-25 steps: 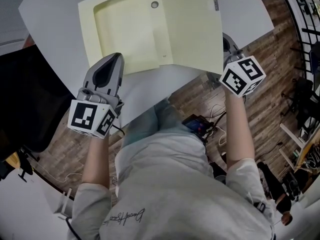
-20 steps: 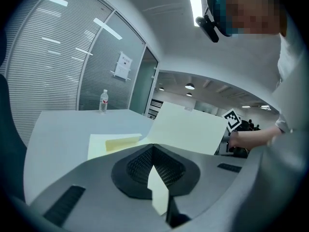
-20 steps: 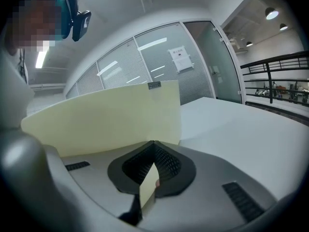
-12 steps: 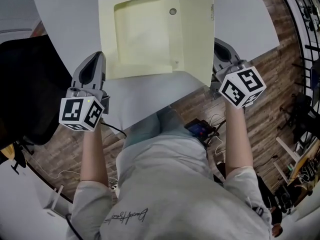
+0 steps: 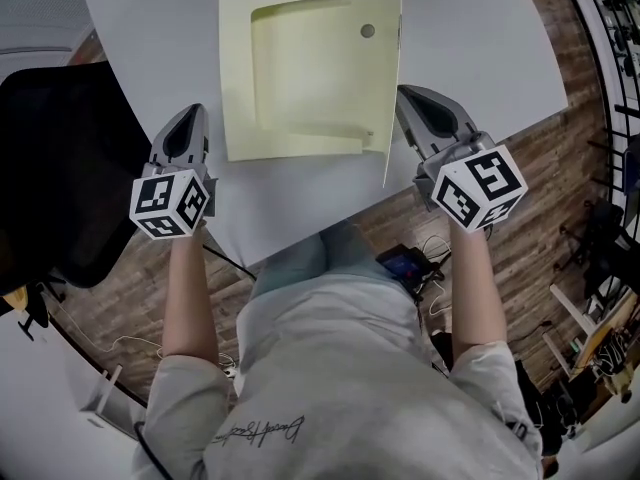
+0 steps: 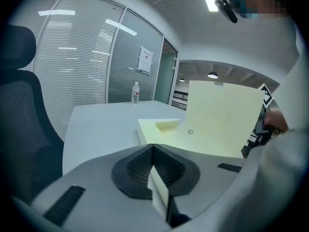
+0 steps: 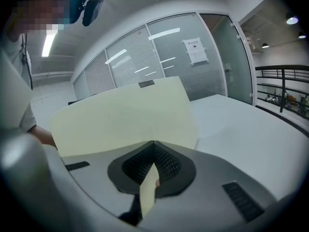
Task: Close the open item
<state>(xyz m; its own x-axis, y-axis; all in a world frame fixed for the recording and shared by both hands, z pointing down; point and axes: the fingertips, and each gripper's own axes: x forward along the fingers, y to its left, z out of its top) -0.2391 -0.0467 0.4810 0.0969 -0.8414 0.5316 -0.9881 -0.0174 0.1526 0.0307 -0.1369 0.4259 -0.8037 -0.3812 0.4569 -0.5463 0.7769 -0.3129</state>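
Jaws together on left gripper (image 5: 185,116) and right gripper (image 5: 407,95); folder flap (image 6: 222,117) upright between, chair (image 5: 60,168) leftward.

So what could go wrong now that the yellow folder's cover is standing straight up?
1. The cover stands nearly upright and seems only to lean on the right hand-held gripper, whose jaws are together, not clamped on it. It could flop back open.
2. The left hand-held gripper is off to the side, so nothing pins the folder's base. A push might slide it across the table.
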